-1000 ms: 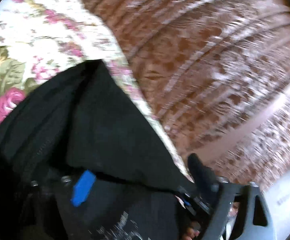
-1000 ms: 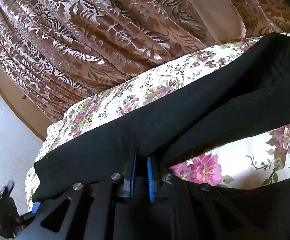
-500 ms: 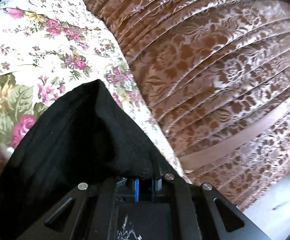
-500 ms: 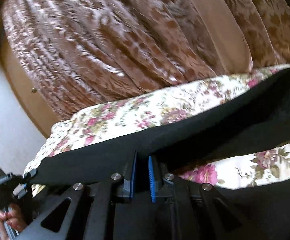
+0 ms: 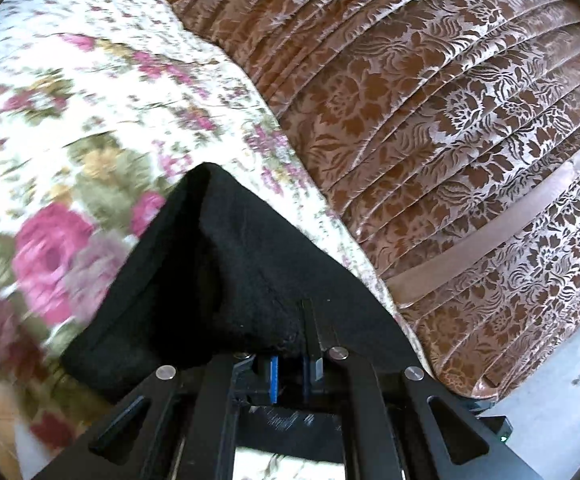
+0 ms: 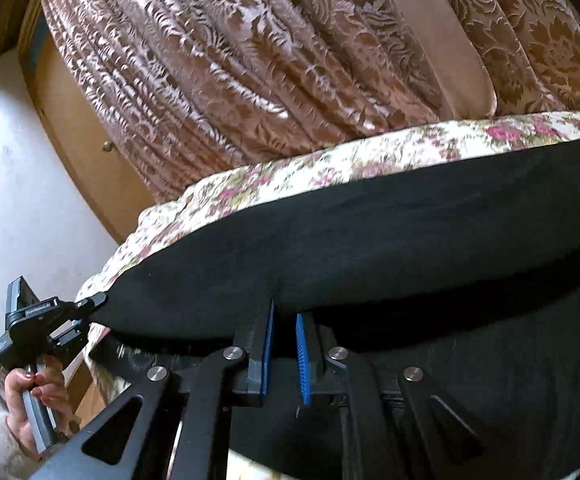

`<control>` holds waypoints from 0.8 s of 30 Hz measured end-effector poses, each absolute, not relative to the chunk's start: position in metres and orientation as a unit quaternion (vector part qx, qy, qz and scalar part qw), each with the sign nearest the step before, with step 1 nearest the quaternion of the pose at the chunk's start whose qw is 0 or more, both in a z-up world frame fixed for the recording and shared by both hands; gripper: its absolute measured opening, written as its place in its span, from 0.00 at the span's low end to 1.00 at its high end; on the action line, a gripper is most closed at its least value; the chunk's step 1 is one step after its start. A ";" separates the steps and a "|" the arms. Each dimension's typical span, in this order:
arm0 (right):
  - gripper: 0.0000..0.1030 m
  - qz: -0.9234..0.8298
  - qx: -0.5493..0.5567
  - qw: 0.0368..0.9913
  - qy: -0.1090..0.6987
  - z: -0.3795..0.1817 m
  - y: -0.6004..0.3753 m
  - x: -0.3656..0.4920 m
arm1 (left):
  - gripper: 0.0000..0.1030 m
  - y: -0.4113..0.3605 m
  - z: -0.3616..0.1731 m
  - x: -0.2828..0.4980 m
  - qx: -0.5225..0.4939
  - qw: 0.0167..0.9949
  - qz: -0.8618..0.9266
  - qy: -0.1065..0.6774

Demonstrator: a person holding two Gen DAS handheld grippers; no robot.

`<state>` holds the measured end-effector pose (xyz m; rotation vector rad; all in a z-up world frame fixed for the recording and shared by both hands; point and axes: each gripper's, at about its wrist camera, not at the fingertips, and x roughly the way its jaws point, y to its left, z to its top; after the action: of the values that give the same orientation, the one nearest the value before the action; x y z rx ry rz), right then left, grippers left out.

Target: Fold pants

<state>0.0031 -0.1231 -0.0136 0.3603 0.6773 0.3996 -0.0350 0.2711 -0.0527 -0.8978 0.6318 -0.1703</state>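
The black pants [image 6: 370, 248] are lifted above a bed with a floral cover [image 6: 290, 176], stretched in a long band between both grippers. My right gripper [image 6: 283, 320] is shut on the lower edge of the pants, its blue pads nearly together with cloth between them. My left gripper [image 5: 292, 344] is shut on another edge of the pants [image 5: 217, 272], whose folded corner points up over the floral cover [image 5: 69, 128]. The left gripper also shows in the right wrist view [image 6: 89, 304], at the far left end of the pants, held by a hand.
A brown patterned curtain [image 5: 430, 120] hangs just beyond the bed and fills the back of the right wrist view [image 6: 249, 60]. A white wall [image 6: 21, 168] and a wooden door frame [image 6: 81, 128] stand at the left.
Both grippers have risen with the pants, lifting the cloth higher off the bed and pulling it straighter. The left wrist view has swung toward the curtain.
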 end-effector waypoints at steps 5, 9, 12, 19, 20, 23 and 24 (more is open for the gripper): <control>0.10 0.216 0.152 0.902 0.341 -0.027 -0.114 -0.022 | 0.07 0.275 -0.069 -0.055 -0.408 0.853 -0.062 0.321; 0.10 0.212 0.160 0.890 0.369 -0.045 -0.114 -0.024 | 0.07 0.272 -0.087 -0.060 -0.414 0.842 -0.049 0.342; 0.10 0.213 0.161 0.891 0.367 -0.046 -0.116 -0.025 | 0.07 0.271 -0.085 -0.061 -0.402 0.849 -0.048 0.338; 0.09 0.234 0.163 0.894 0.345 -0.029 -0.114 -0.029 | 0.07 0.290 -0.068 -0.068 -0.413 0.857 -0.036 0.306; 0.09 0.239 0.157 0.897 0.336 -0.025 -0.112 -0.031 | 0.07 0.293 -0.068 -0.069 -0.417 0.856 -0.033 0.304; 0.10 0.248 0.142 0.897 0.337 -0.027 -0.107 -0.033 | 0.07 0.299 -0.086 -0.068 -0.432 0.840 -0.017 0.327; 0.10 0.249 0.145 0.892 0.349 -0.033 -0.106 -0.031 | 0.07 0.299 -0.091 -0.067 -0.434 0.836 -0.014 0.334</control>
<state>-0.0312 -0.1058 -0.0327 0.3010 0.7249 0.5166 -0.0670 0.2989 -0.0913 -0.9193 0.7067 -0.0303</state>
